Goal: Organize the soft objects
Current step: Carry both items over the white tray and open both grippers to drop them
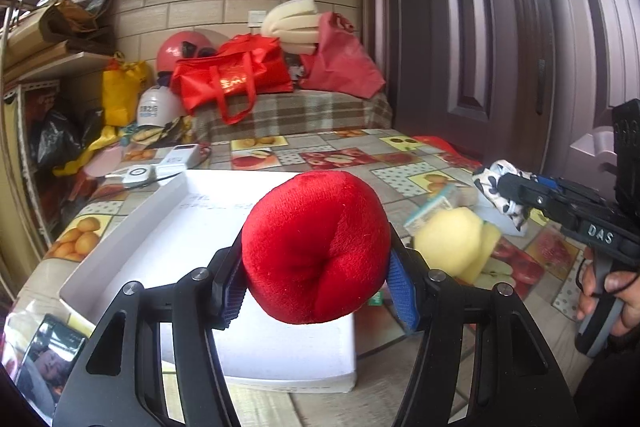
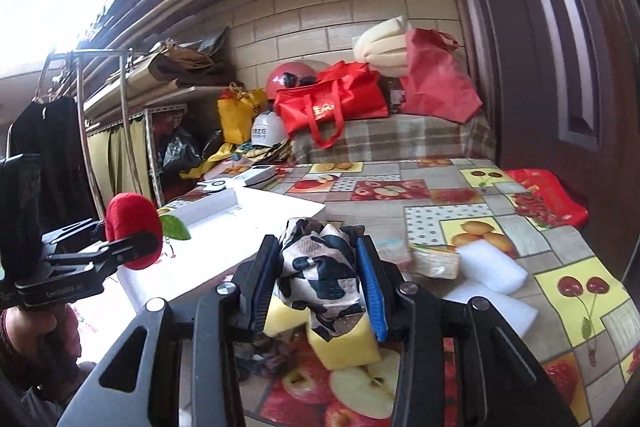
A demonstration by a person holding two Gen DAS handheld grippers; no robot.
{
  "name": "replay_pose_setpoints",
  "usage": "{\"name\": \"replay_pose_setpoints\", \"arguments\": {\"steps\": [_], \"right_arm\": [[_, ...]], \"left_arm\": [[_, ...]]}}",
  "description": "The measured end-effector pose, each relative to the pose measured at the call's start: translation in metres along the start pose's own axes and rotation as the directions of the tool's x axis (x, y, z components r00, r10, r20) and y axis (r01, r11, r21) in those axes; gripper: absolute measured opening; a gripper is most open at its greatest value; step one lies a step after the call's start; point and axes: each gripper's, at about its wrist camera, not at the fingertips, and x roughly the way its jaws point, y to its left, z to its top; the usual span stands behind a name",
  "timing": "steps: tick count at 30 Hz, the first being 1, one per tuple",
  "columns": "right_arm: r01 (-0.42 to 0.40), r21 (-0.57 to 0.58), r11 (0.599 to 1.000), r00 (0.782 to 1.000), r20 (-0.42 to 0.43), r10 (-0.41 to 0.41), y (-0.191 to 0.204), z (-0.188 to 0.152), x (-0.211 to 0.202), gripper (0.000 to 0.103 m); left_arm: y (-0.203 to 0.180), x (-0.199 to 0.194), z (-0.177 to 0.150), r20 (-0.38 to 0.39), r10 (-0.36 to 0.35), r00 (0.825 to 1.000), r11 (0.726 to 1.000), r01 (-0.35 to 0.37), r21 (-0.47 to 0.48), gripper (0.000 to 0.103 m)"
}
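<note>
My left gripper [image 1: 316,279] is shut on a red plush apple [image 1: 316,247] and holds it above the near part of a white tray [image 1: 168,227]. In the right wrist view the same red plush apple [image 2: 132,227], with a green leaf, hangs over the white tray [image 2: 280,223] in the left gripper [image 2: 136,247]. My right gripper [image 2: 320,275] is shut on a black-and-white patterned cloth [image 2: 320,267], held above a yellow sponge [image 2: 344,343]. In the left wrist view the right gripper [image 1: 500,187] holds the cloth [image 1: 500,187] above the yellow sponge [image 1: 456,243].
The table has a fruit-print cover [image 2: 560,287]. White foam blocks [image 2: 492,267] and a small packet [image 2: 436,259] lie right of the sponge. A phone [image 1: 44,359] lies at the near left. Red bags [image 1: 232,75] and clutter stand at the back; a door [image 1: 500,27] is on the right.
</note>
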Motion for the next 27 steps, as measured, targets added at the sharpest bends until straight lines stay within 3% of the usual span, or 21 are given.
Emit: {"name": "replay_pose_setpoints", "arguments": {"steps": [12,17,20,27], "right_arm": [[-0.133,-0.079,0.988,0.991,-0.042,0.130,0.049,-0.001,0.027,0.040],[-0.173,-0.070,0.982,0.983,-0.070,0.168,0.064,-0.002,0.044,0.040],[-0.195,-0.082,0.977,0.978,-0.089,0.188,0.076,-0.003,0.054,0.040],[-0.216,-0.122,0.969,0.973,-0.112,0.203,0.102,-0.004,0.079,0.040]], "left_arm": [[0.018,0.004,-0.001,-0.014,0.087,0.996,0.996,-0.088,-0.022,0.060],[0.030,0.014,0.000,0.012,0.164,0.986,0.986,-0.164,0.006,0.060],[0.050,0.029,-0.001,-0.042,0.150,0.988,0.986,-0.153,-0.060,0.060],[0.069,0.037,0.004,-0.028,0.200,0.979,0.977,-0.201,-0.070,0.060]]}}
